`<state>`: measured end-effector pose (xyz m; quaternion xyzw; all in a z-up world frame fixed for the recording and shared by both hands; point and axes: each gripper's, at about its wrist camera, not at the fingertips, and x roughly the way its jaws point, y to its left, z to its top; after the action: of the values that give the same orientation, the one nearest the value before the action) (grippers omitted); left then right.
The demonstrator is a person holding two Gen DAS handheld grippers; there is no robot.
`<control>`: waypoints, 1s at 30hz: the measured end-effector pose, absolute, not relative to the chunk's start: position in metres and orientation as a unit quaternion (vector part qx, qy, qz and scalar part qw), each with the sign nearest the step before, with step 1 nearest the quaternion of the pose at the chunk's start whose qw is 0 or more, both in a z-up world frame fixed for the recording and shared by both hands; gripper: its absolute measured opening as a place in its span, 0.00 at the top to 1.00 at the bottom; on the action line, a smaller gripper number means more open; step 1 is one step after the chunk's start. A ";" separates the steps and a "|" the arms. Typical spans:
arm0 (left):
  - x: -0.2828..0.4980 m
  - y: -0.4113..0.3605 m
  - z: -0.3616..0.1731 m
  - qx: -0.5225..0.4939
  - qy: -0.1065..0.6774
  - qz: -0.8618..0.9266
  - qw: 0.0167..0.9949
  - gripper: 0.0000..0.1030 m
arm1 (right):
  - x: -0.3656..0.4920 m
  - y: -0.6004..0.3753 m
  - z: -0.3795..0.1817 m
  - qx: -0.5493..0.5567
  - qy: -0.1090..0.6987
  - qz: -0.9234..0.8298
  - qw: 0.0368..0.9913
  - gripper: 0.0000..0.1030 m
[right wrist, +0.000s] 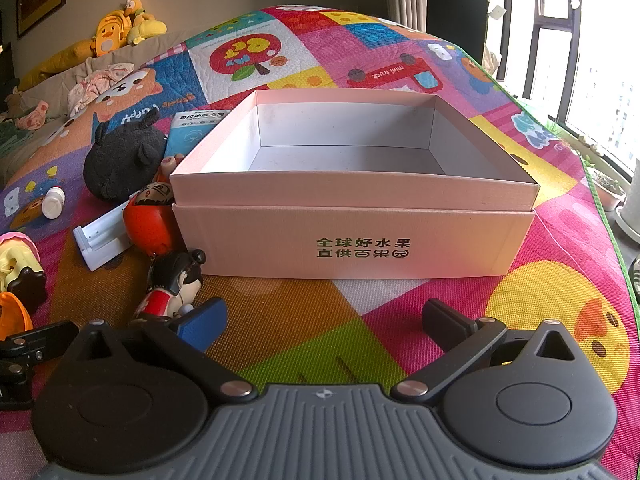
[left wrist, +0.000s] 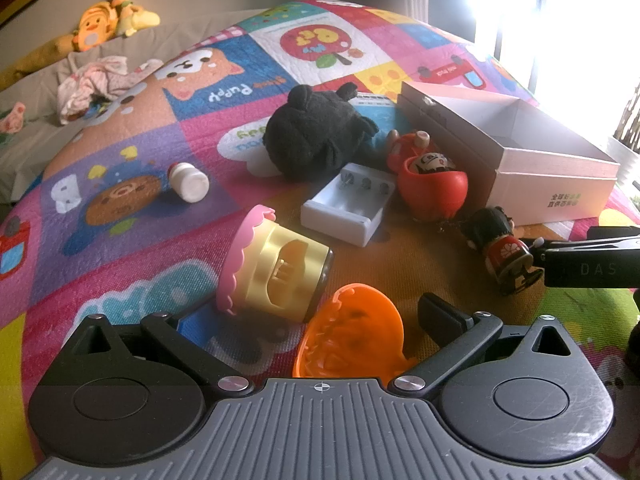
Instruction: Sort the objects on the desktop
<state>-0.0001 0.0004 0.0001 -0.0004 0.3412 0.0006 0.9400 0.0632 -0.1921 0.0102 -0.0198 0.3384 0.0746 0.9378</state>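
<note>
My left gripper point(left wrist: 312, 320) stands open low over the colourful play mat point(left wrist: 132, 208), with an orange shell-shaped toy point(left wrist: 352, 332) lying between its fingers, untouched. Just ahead lie a pink-and-gold cupcake toy point(left wrist: 276, 264), a white battery charger point(left wrist: 348, 204), a red daruma doll point(left wrist: 432, 184), a black plush point(left wrist: 316, 132) and a small white bottle point(left wrist: 190, 182). My right gripper point(right wrist: 320, 320) is open and empty in front of the empty pink box point(right wrist: 352, 240). A small black-haired doll figure point(right wrist: 172, 292) lies by its left finger.
A blue-and-white packet point(right wrist: 196, 128) lies behind the black plush point(right wrist: 124, 160). Yellow plush toys point(right wrist: 116, 32) and crumpled clothes point(right wrist: 100, 84) sit on the grey bedding at the back left. Windows point(right wrist: 580, 60) and potted plants border the mat's right edge.
</note>
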 end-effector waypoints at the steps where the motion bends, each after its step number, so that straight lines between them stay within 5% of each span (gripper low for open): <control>1: 0.000 0.000 0.000 -0.001 0.341 0.001 0.940 0.00 | 0.063 -0.192 0.010 -0.019 0.338 0.075 0.938 0.00; 30: -0.002 0.002 0.006 0.003 0.356 0.000 0.934 0.00 | 0.061 -0.188 0.008 -0.020 0.339 0.074 0.937 0.00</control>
<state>-0.0024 0.0023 0.0056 0.0030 0.3561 0.0003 0.9344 0.0612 -0.1881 0.0080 -0.0197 0.3394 0.0744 0.9375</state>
